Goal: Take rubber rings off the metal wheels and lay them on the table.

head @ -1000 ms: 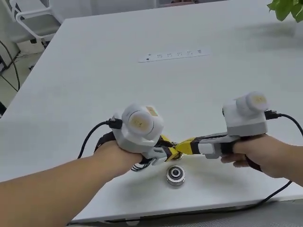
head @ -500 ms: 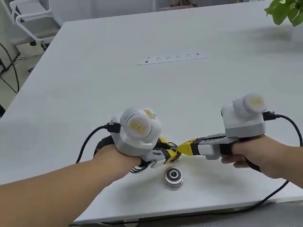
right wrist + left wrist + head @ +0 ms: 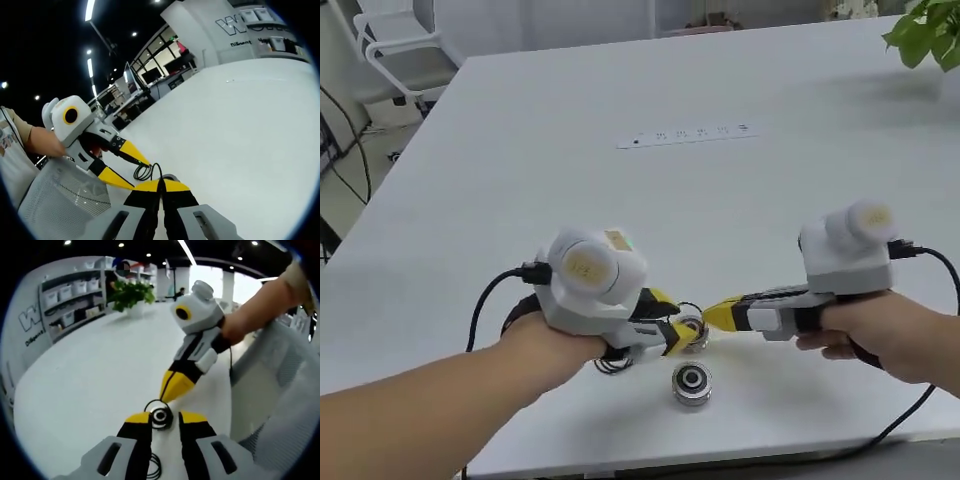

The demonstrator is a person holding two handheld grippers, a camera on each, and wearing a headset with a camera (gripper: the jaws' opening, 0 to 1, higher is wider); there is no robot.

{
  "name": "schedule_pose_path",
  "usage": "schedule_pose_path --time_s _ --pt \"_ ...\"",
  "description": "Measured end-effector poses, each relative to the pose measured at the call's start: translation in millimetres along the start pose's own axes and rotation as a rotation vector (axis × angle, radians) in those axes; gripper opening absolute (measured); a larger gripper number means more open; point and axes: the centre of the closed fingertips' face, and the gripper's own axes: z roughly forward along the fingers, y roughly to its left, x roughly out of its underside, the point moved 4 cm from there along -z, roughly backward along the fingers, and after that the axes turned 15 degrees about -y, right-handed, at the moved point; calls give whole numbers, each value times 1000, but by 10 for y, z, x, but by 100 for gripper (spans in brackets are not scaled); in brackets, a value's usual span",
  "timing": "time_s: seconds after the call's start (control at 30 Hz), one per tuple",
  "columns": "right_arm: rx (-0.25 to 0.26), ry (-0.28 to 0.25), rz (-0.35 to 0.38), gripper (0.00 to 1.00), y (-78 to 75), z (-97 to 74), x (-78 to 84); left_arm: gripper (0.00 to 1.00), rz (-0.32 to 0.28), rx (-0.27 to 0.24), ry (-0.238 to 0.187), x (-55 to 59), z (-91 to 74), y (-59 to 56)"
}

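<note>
Near the tabletop's [image 3: 570, 180] front edge, our left gripper [image 3: 163, 418] clamps a metal wheel [image 3: 160, 415]; our right gripper [image 3: 161, 183] (jaws pressed together) pinches its rubber ring [image 3: 151, 405].

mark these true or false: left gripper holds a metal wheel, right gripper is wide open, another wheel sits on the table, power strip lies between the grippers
1. The left gripper holds a metal wheel between its jaws. True.
2. The right gripper is wide open. False: its jaws are shut, apparently pinching a thin black rubber ring at that wheel.
3. A second wheel sits on the table. True: it lies apart from both grippers, nearer the person.
4. The power strip lies between the grippers. False: it lies farther up the table, beyond them.
</note>
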Motion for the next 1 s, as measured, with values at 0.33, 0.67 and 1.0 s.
schedule_pose_path --time_s 0.33,0.67,1.0 --pt "-17 -35 6 0 92 29 -133 30 -41 -16 -65 -147 -292 -17" --pt "-39 -35 -3 0 209 121 -188 37 -42 -45 -74 -95 -635 -2" --pt "-77 -6 -7 0 354 316 -142 42 -84 -114 -75 42 -937 75"
